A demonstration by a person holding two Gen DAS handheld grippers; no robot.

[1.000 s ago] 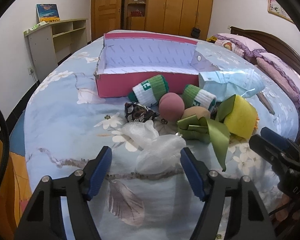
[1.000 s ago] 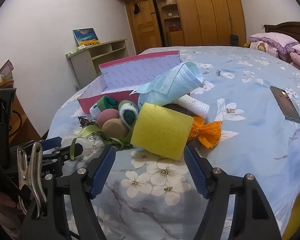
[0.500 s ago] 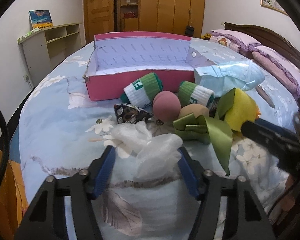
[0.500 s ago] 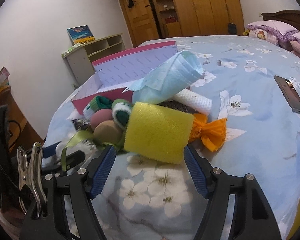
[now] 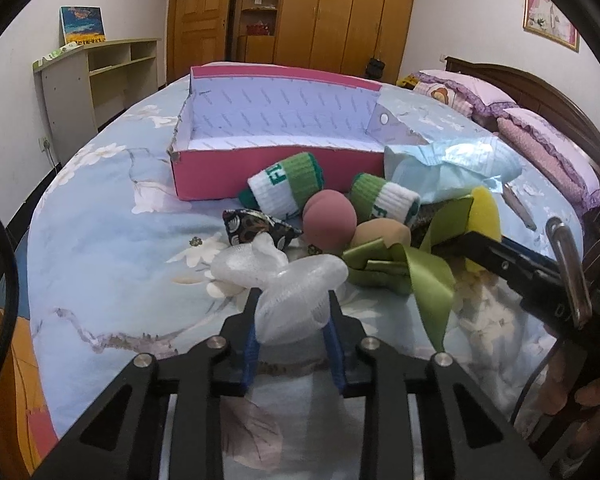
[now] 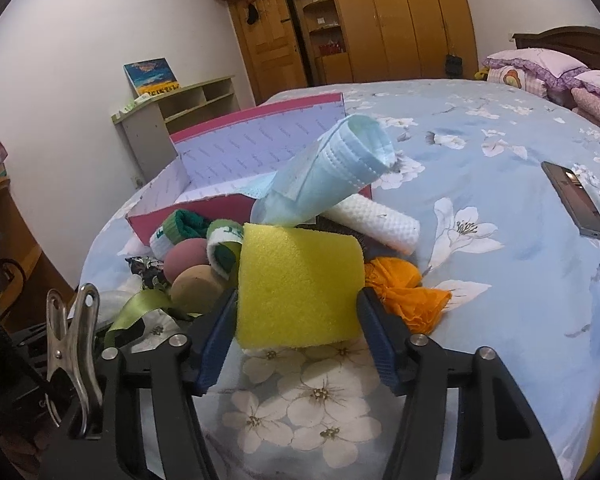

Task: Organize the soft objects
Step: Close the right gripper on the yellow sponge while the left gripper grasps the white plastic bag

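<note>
The left hand-held gripper (image 5: 292, 312) had just been closing, and its blue pads (image 5: 251, 344) were pinched on the white mesh pouf (image 5: 292, 284), which bulged out above them and lay on the bed (image 5: 100, 248); the right hand-held gripper (image 6: 296, 312) had just been closing as well, and its blue pads (image 6: 216, 340) stood hard against both sides of the yellow sponge (image 6: 300, 284), grasping it where it lay on the flowered cover. From the left wrist view, at about 1 o'clock of the pouf, lay a looped green ribbon (image 5: 400, 268); at 12 o'clock a pink ball (image 5: 329, 220) touched a tan ball (image 5: 380, 234); at 11 o'clock sat a small dark patterned pouch (image 5: 256, 230); beyond the balls lay two rolled green-and-white socks (image 5: 288, 188), one on either side of the pink ball. Farther off at 12 o'clock stood the open pink box (image 5: 276, 178) with its pale lilac lining, nothing visible inside it; a pale blue face mask (image 6: 332, 172) leaned over its near corner. From the right wrist view, at 2 o'clock of the sponge lay a crumpled orange cloth (image 6: 404, 292), touching it; above that a white rolled towel (image 6: 376, 220); well apart at 2 o'clock a phone (image 6: 576, 200) lay flat on the bed.
</note>
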